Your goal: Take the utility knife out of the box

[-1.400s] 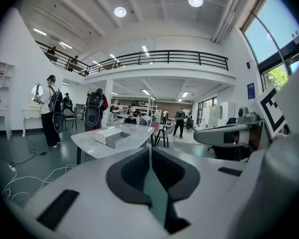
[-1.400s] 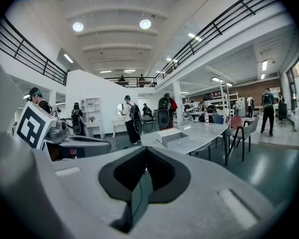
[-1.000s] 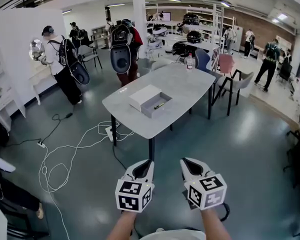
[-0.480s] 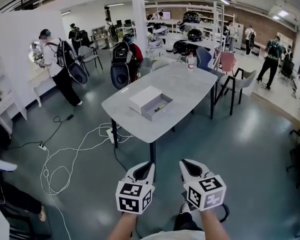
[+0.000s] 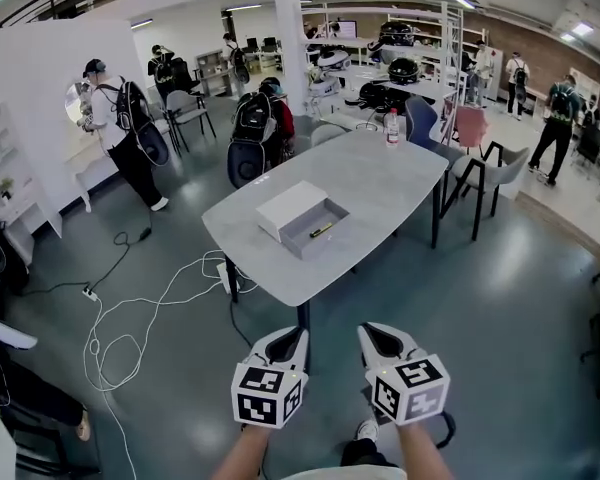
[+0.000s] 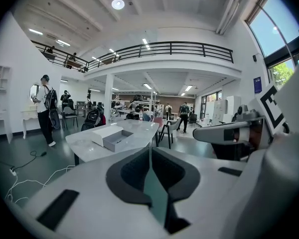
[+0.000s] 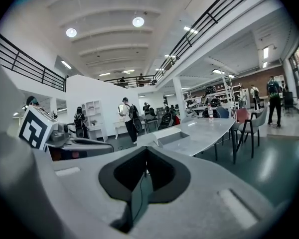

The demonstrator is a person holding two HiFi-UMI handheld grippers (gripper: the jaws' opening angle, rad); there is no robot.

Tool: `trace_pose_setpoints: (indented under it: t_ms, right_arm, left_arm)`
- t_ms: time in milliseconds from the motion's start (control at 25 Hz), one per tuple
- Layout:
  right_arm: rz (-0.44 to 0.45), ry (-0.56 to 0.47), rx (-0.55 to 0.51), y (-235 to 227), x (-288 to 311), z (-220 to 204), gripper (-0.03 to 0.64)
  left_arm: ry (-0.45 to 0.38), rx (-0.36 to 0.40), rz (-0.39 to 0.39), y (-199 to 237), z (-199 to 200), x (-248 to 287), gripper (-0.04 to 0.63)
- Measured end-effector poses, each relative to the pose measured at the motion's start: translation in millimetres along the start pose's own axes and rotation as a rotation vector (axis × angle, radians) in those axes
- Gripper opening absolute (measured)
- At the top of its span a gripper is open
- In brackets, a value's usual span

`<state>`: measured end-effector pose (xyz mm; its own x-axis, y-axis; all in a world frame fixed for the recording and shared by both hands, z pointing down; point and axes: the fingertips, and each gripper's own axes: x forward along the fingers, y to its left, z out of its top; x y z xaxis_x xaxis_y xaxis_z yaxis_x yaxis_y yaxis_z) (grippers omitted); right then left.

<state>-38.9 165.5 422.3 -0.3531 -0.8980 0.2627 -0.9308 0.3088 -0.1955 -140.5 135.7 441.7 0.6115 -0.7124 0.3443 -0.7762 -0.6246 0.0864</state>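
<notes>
Head view: left gripper point(image 5: 288, 336) and right gripper point(image 5: 376, 332) are held side by side, well short of the table point(image 5: 380, 183); the box point(image 5: 302, 243) sits open on it, and a small dark-and-yellow sliver inside is likely the knife point(image 5: 321, 231). Left gripper view: jaws pressed together, nothing between them, box far ahead. Right gripper view: jaws likewise closed and empty.

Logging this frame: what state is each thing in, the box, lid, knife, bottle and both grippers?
box: open, on the table.
lid: off, beside the box.
utility knife: lying inside the box.
bottle: upright, table's far end.
left gripper: shut, empty, short of the table.
right gripper: shut, empty, short of the table.
</notes>
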Motion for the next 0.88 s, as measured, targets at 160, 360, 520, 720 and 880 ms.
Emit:
trace_pose_setpoints:
  t_ms: [160,360,520,720,880]
  right_arm:
    - [0.019,0.007,-0.007,-34,14,14,0.005]
    - [0.049,0.014,-0.005,-79,32,30,0.005]
    - [0.067,0.018,-0.003,-110,42,40,0.005]
    - [0.080,0.027,0.001,-143,57,45,0.005]
    - [0.095,0.026,-0.003,-161,69,49,0.005]
  left_arm:
    - [0.005,-0.010,0.018,-5,15,32,0.023]
    - [0.010,-0.014,0.040,-14,33,74,0.023]
    - [0.019,-0.017,0.053,-23,43,105,0.023]
    - [0.032,-0.013,0.060,-31,49,140,0.023]
    - [0.030,-0.016,0.078,-28,54,161,0.023]
